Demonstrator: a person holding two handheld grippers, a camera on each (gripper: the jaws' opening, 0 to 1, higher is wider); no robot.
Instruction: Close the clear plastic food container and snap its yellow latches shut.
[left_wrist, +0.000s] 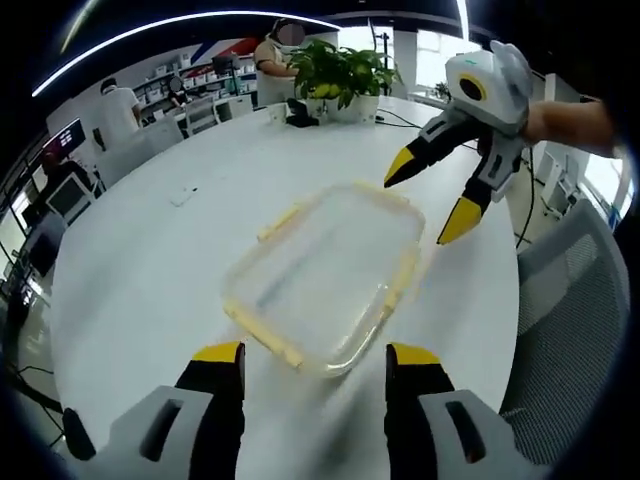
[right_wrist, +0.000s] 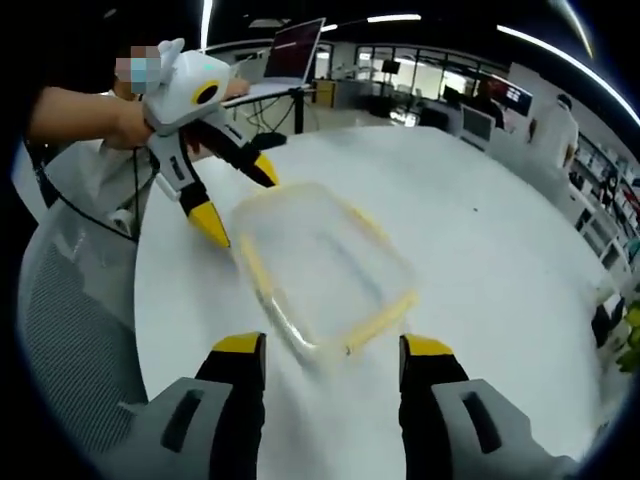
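A clear plastic food container (left_wrist: 325, 275) with yellow latches lies flat on the white round table (left_wrist: 150, 260), its lid on top. My left gripper (left_wrist: 314, 352) is open, its yellow-tipped jaws just short of the container's near edge. The right gripper (left_wrist: 435, 205) hangs open above the container's far right corner, held by a hand. In the right gripper view the container (right_wrist: 320, 270) lies just ahead of my open right gripper (right_wrist: 333, 347), and the left gripper (right_wrist: 235, 200) hovers open at its far left corner. Nothing sits between either pair of jaws.
A potted green plant (left_wrist: 340, 75) and dark items stand at the table's far side. A grey mesh chair (left_wrist: 575, 310) sits by the table's right edge, the chair (right_wrist: 70, 310) also beside the table. People stand by the shelves beyond.
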